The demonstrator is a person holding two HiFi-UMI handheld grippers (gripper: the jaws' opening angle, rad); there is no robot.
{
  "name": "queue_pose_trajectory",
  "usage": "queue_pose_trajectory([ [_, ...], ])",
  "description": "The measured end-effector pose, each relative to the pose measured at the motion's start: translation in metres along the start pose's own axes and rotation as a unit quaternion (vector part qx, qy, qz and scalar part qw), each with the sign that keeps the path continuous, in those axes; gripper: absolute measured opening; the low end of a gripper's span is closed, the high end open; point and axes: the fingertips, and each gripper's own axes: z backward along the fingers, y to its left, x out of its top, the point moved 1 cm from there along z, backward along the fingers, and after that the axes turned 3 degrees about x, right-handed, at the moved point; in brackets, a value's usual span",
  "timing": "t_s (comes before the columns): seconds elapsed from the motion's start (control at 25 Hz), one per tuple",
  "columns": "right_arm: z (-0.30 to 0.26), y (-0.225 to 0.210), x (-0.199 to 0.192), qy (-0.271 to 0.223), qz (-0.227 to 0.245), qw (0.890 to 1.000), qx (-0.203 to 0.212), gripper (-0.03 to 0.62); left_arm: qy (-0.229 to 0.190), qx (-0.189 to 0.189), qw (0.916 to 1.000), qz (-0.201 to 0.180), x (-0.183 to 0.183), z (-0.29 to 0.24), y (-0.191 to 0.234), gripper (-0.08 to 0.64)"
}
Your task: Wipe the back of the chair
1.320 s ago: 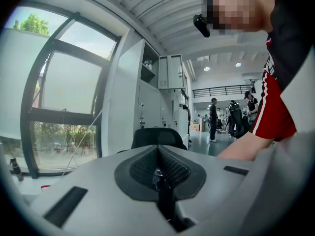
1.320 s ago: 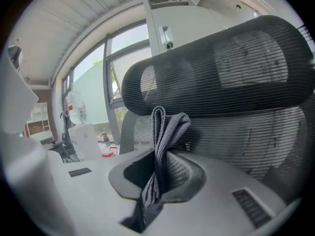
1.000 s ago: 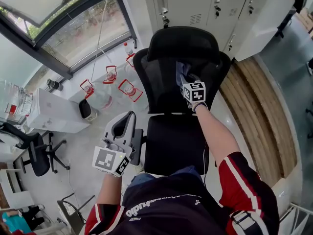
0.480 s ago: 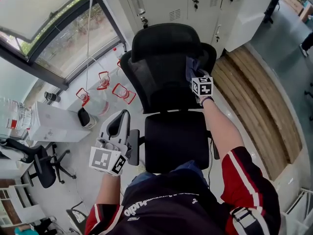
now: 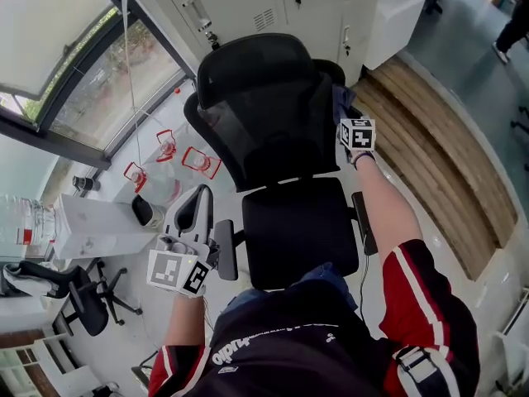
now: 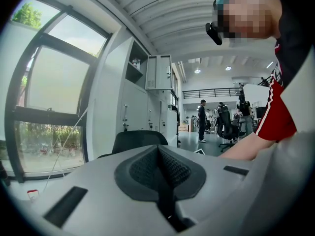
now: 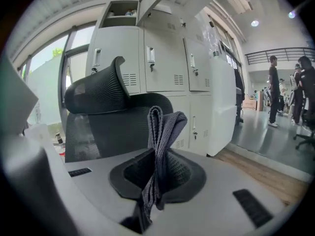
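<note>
Your L gripper [image 5: 197,213] hangs low by the chair's [image 5: 293,230] left side, just beside the armrest [image 5: 225,251], jaws pressed together w/ nothing btwn them. The black mesh backrest [image 5: 264,131] stands centre, grey lockers [image 5: 248,2] behind it. Your R gripper [image 5: 345,110] is up at the backrest's right edge, jaws clamped on a folded grey cloth [image 7: 160,132]; can't tell if cloth touches mesh.
</note>
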Motion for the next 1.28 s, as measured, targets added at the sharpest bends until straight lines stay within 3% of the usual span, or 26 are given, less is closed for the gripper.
queue_pose_trajectory([
  [0.2, 0.020, -0.026, -0.009, 0.000, -0.002, 1.000, -0.026, 0.060, -0.003, -0.006, 1.0000, 0.000, -0.004, 0.004, -0.002, 0.023],
  [0.44, 0.037, 0.019, -0.005, -0.016, 0.008, 1.000, -0.007, 0.060, -0.015, 0.009, 0.9998, 0.013, -0.001, 0.027, 0.016, 0.023],
  [0.64, 0.044, 0.114, -0.002, -0.037, 0.008, 0.999, 0.033, 0.060, -0.018, 0.031, 0.9989, 0.029, -0.007, 0.054, 0.039, 0.023],
  [0.96, 0.021, 0.299, -0.034, -0.010, 0.047, 0.985, 0.169, 0.060, -0.010, 0.054, 0.9982, 0.026, -0.020, 0.090, 0.077, 0.023],
  [1.28, -0.012, 0.421, -0.058, 0.011, 0.055, 0.971, 0.232, 0.060, 0.006, 0.079, 0.9959, 0.043, -0.038, 0.121, 0.123, 0.023],
])
